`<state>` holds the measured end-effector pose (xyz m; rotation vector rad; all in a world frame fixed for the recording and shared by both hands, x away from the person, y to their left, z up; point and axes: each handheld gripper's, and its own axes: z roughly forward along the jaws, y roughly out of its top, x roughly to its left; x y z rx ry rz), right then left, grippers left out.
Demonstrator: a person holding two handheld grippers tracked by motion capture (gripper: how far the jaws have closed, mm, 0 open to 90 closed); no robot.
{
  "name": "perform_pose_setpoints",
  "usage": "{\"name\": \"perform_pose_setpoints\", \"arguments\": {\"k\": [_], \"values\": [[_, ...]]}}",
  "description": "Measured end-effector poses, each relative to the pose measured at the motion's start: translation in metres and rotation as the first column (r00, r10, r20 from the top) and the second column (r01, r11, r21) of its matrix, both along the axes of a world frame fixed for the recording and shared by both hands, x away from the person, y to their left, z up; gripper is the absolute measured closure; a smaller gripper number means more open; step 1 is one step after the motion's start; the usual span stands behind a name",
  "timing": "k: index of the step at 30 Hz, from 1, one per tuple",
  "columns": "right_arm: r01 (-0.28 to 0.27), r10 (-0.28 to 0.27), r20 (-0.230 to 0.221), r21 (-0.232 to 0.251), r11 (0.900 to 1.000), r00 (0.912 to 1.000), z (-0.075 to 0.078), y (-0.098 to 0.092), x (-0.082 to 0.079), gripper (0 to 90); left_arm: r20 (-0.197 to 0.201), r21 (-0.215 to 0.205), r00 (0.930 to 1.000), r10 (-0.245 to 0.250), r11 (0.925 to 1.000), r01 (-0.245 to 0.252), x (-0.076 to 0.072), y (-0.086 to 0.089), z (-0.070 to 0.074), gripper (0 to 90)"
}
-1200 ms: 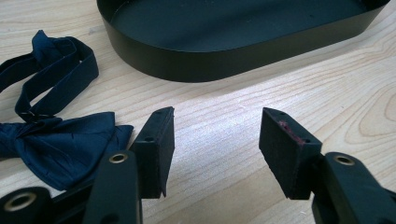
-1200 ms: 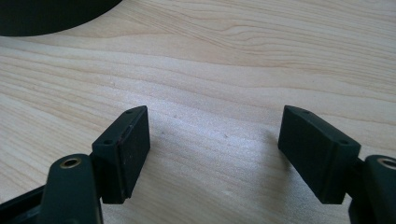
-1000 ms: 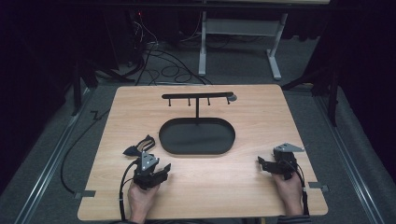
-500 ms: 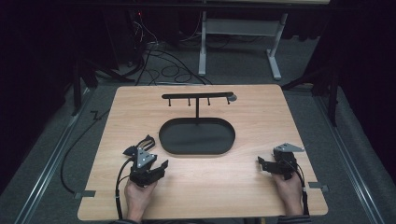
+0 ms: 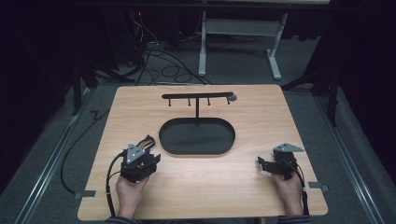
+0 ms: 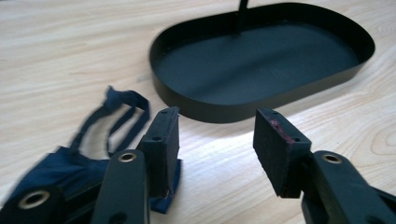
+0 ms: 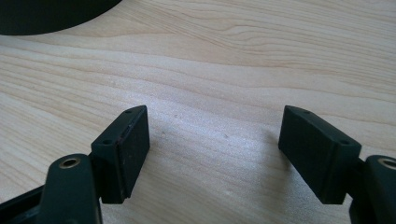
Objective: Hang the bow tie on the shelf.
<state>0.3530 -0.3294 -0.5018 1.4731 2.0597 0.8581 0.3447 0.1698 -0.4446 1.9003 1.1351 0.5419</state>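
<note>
Now left hand-held gripper (image 5: 148, 145) slightly nearer the person, jaws spread beside cloth (image 6: 114, 119).

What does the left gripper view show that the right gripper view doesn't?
Left gripper view alone: a dark blue fabric piece with looped straps lying on the table beside its left jaw, the black oval metal tray's whole floor, and the foot of a thin black post rising from it.

Right gripper view alone: nothing extra, just more bare wood.

Both: the light wooden table, part of the tray, and open tongs, left and right.
</note>
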Motion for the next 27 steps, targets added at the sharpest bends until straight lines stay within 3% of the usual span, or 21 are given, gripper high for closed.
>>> {"name": "perform_pose_setpoints", "arguments": {"k": [8, 20, 25, 27], "values": [[0.0, 0.0, 0.0, 0.0, 1.0, 1.0, 0.0, 0.0, 0.0, 25.9, 0.006, 0.019, 0.9994, 0.033, 0.9992, -0.034, 0.014, 0.015, 0.007, 54.3], [0.0, 0.0, 0.0, 0.0, 1.0, 1.0, 0.0, 0.0, 0.0, 26.0, -0.034, 0.027, 0.9974, 0.064, 0.9976, -0.063, 0.042, 0.032, 0.006, 56.1], [0.003, -0.003, 0.0, 0.002, 1.0, 1.0, 0.0, 0.0, 0.0, 26.2, -0.057, 0.051, 0.9958, 0.071, 0.9964, -0.068, 0.058, 0.034, 0.004, 56.7], [0.002, -0.002, 0.0, 0.001, 1.0, 1.0, 0.0, 0.0, 0.0, 26.2, -0.069, 0.036, 0.9945, 0.079, 0.9964, -0.076, 0.064, 0.035, 0.003, 57.2]]}}
